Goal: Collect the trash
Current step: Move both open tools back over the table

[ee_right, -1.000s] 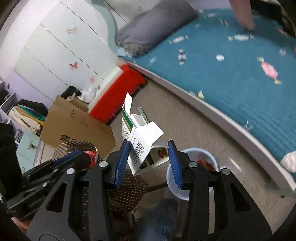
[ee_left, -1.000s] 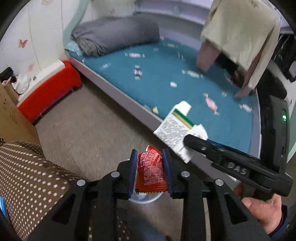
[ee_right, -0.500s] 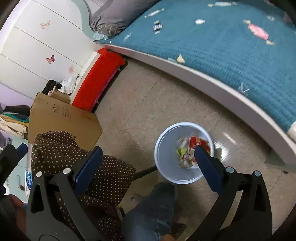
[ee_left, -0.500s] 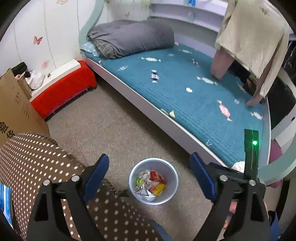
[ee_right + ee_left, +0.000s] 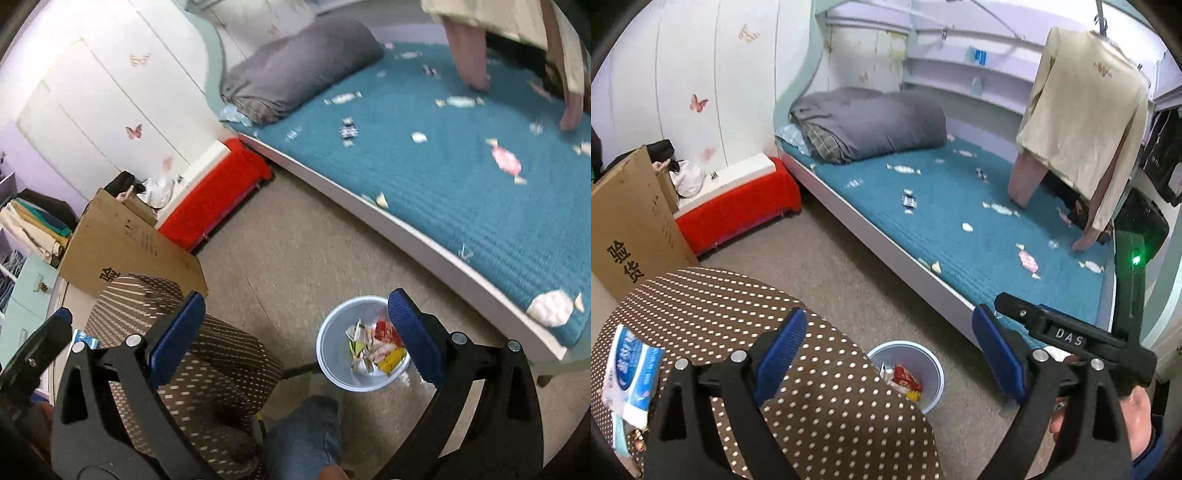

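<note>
A pale round bin (image 5: 935,384) stands on the floor beside the bed, with a red wrapper (image 5: 903,374) and other scraps inside. My left gripper (image 5: 888,318) hangs above it, its jaws opening wide with nothing between them. My right gripper (image 5: 296,298) is open and empty too, above the same bin (image 5: 328,349), where the red wrapper (image 5: 384,328) and white carton pieces (image 5: 357,333) lie. Several candy wrappers are scattered over the teal bed (image 5: 953,206), among them a pink one (image 5: 1028,261) that also shows as a pink wrapper (image 5: 506,160) in the right wrist view.
A brown polka-dot cushion (image 5: 738,314) with a tissue pack (image 5: 631,373) lies at the lower left. A cardboard box (image 5: 631,221), a red bench (image 5: 738,210), a grey duvet (image 5: 871,122) and a hanging garment (image 5: 1082,122) surround the floor. A person's knee in jeans (image 5: 306,432) is near the bin.
The left gripper let go of the red wrapper and the right let go of the white carton; both items now lie in the bin. Both grippers opened wide and rose.
</note>
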`<state>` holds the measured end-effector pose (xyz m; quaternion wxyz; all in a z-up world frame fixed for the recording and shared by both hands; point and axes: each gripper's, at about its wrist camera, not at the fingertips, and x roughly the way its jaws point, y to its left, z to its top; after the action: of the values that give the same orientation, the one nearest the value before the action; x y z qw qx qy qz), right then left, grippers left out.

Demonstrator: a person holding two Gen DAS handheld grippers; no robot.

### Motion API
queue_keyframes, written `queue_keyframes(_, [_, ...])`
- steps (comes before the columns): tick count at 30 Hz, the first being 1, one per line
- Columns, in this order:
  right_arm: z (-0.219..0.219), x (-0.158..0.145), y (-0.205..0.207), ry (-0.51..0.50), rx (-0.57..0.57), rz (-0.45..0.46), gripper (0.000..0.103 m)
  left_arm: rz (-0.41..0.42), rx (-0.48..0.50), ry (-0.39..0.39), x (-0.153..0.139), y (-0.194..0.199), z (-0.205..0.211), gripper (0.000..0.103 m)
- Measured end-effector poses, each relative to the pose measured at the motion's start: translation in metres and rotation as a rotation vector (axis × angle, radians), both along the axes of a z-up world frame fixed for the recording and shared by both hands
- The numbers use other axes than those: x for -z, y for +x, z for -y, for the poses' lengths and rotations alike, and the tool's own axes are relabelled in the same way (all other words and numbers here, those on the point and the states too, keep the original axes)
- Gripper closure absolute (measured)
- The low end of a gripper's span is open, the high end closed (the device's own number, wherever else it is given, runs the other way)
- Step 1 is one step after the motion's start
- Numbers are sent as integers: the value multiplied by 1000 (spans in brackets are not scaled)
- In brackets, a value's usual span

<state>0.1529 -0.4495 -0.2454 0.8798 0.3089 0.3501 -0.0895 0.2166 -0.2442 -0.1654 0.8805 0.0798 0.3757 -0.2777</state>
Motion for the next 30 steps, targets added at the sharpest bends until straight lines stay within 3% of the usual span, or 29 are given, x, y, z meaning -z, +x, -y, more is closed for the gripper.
queue_keyframes(8, [-46, -58, -12, -67, -66, 100, 6, 76, -50, -54, -36, -26, -49, 12])
queue_keyframes(16, [-97, -94, -20, -127, -155, 167, 6, 139, -129, -107, -62, -49, -107, 11])
queue_keyframes(24, [-167, -115, -14, -213, -288, 203, 6, 218, -291, -148, -73, -73, -187, 10])
queue_keyframes(30, [-223, -112, -4, -245, -400, 208, 6, 228, -439, -140, -68, -83, -254, 10])
